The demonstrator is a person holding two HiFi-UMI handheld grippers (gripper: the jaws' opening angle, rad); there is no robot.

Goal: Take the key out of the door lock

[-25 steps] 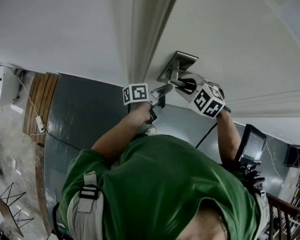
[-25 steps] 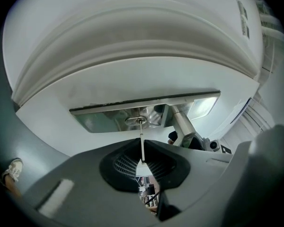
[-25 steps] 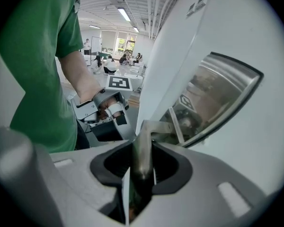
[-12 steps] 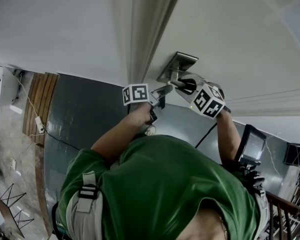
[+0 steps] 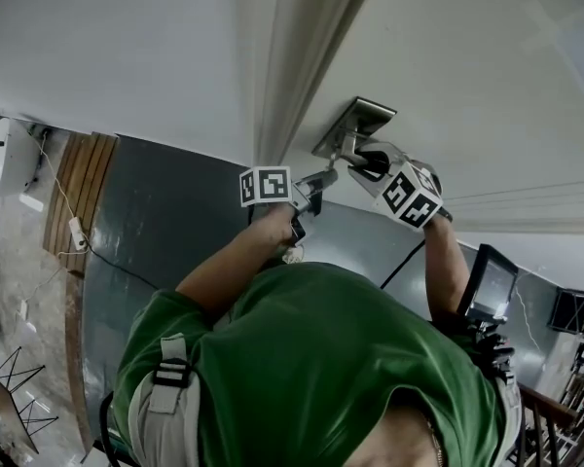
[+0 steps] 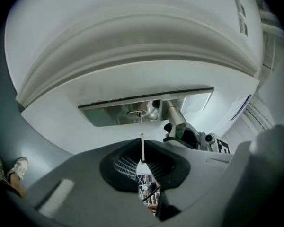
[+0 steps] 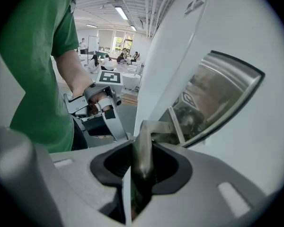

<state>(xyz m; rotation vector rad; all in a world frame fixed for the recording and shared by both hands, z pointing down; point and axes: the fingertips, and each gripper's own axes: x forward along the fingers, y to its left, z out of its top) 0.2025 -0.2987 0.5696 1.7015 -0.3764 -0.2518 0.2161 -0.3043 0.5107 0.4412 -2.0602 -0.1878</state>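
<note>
**Left gripper (image 6: 142, 163): pressed shut on key (image 6: 141, 143); key tip at keyhole (image 6: 136, 113).**
The jaws pinch the thin key by its near end. The blade is seen edge-on and runs straight to the keyhole in the steel lock plate (image 6: 104, 111); how deep it sits cannot be told. The right gripper (image 7: 141, 167) is clamped round the lever handle (image 7: 143, 143) on the white door (image 6: 132, 46). Hazards:
- The narrow hold may let the key slip or swivel between the pads.
- A pull off the blade's line may bind or bend it.
- Any shift of the handle would swing the door sideways against the key.
</note>
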